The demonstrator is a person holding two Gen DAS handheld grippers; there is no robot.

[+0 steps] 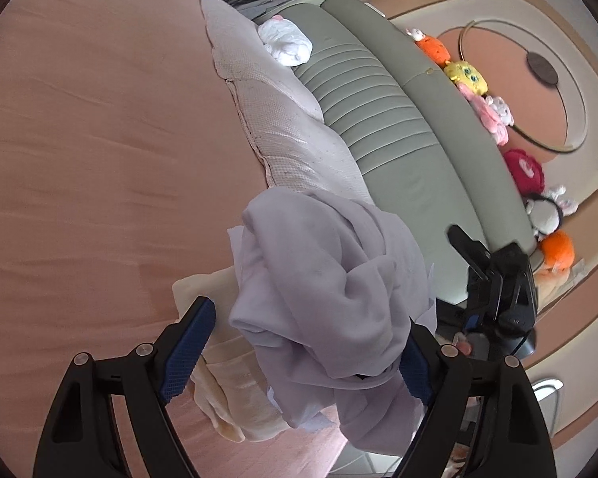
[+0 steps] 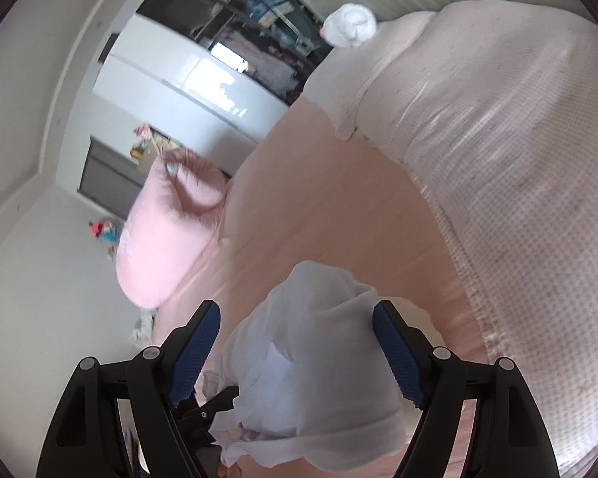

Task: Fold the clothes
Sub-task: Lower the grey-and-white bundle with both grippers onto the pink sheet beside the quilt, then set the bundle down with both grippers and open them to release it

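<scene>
My left gripper (image 1: 303, 342) and right gripper (image 2: 299, 350) both stand spread wide; the bunched lilac garment (image 1: 323, 279) hangs between each pair of fingers, above the bed (image 1: 79, 139), nearer neither

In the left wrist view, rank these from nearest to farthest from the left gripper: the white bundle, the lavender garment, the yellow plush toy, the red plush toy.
1. lavender garment, bunched between the left gripper fingers.
2. red plush toy, right, on the ledge behind the headboard.
3. yellow plush toy, farther along that ledge.
4. white bundle, at top by the pillow; its order against the yellow toy is close.
</scene>
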